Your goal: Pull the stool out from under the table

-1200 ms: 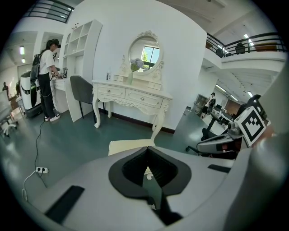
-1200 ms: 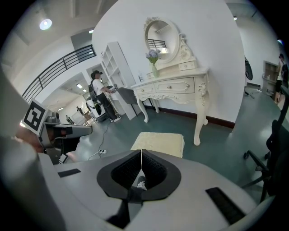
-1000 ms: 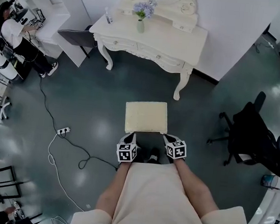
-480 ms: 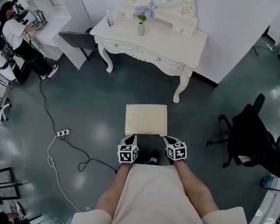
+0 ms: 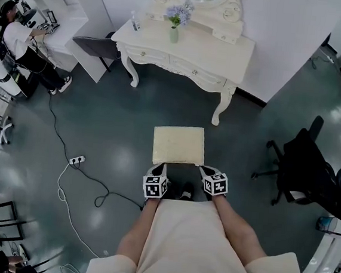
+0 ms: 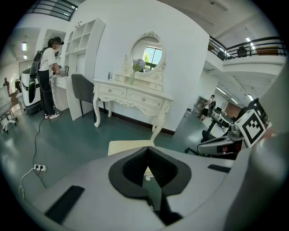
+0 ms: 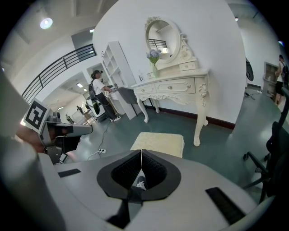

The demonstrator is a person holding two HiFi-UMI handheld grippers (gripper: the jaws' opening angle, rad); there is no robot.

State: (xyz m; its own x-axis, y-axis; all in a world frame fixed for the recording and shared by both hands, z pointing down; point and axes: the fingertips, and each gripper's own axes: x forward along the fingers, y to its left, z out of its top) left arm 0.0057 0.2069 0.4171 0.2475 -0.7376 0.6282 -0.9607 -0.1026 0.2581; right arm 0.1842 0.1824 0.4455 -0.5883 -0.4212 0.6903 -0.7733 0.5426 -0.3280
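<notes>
The cream cushioned stool (image 5: 178,145) stands on the green floor, out from under the white dressing table (image 5: 229,51), with open floor between them. My left gripper (image 5: 161,165) is at the stool's near left corner and my right gripper (image 5: 205,168) at its near right corner. Both are shut, their jaws meeting with nothing between them. In the left gripper view the stool (image 6: 128,146) lies just beyond the closed left gripper (image 6: 148,150). In the right gripper view the stool (image 7: 159,143) lies just past the closed right gripper (image 7: 141,153), and the table (image 7: 174,83) stands behind it.
A black office chair (image 5: 308,170) stands to the right. A power strip with a trailing cable (image 5: 77,160) lies on the floor at the left. A grey chair (image 5: 95,46) and a person (image 5: 20,46) at a white desk are at the far left. A vase of flowers (image 5: 175,22) is on the table.
The stool and both grippers keep their places; only the head view has shifted slightly, so the table sits a touch higher in the picture.
</notes>
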